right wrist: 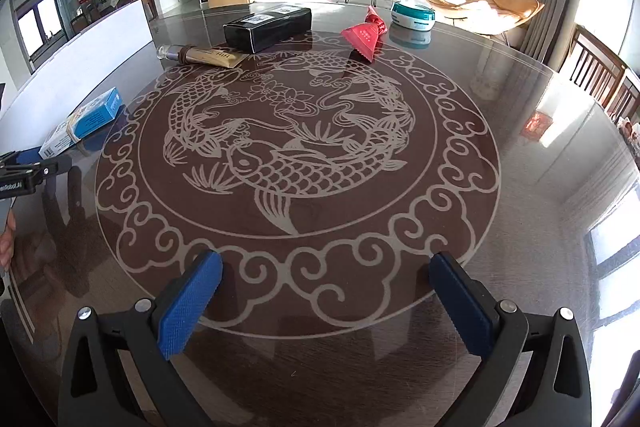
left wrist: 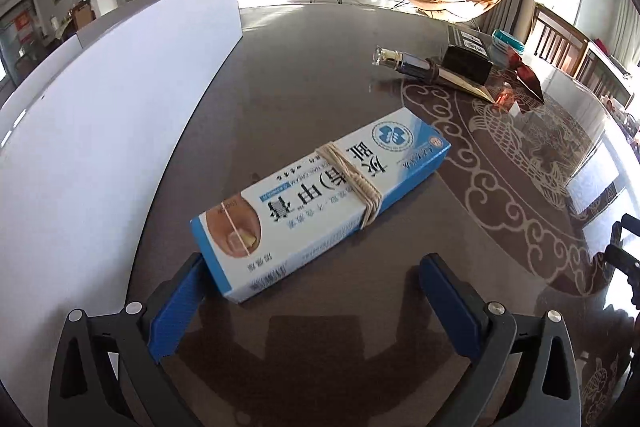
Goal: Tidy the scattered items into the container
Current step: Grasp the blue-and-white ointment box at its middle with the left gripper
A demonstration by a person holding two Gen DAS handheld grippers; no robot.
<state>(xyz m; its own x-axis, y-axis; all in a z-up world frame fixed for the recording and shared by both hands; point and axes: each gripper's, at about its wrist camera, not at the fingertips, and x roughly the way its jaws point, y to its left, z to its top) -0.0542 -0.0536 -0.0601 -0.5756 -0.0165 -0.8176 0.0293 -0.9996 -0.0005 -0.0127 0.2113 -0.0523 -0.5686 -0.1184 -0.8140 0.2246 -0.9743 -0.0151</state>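
- Biggest thing I'm looking at is the round dark table, glossy, with a pale fish-and-cloud pattern etched in the middle.
- Next up is the white container. From the left wrist view its tall white wall runs along the left side of the table; the right wrist view shows it at the far left edge too.
- The blue and white box with a rubber band around its middle lies flat on the table just beside that wall. Its near end sits between my left gripper tips.
- Left tongs are spread. The left pad looks right up against the box corner, the right pad is well clear, so nothing is pinched.
- My right gripper is spread wide over bare tabletop at the near rim of the pattern, nothing between the pads.
- Over on the far side there's a black box lying flat.
- Just in front of it, touching or nearly so, a gold tube with a clear cap, pointing left.
- To the right of those, a red packet, apart from the black box.
- Behind the packet, a teal and white round case near the table's far edge.
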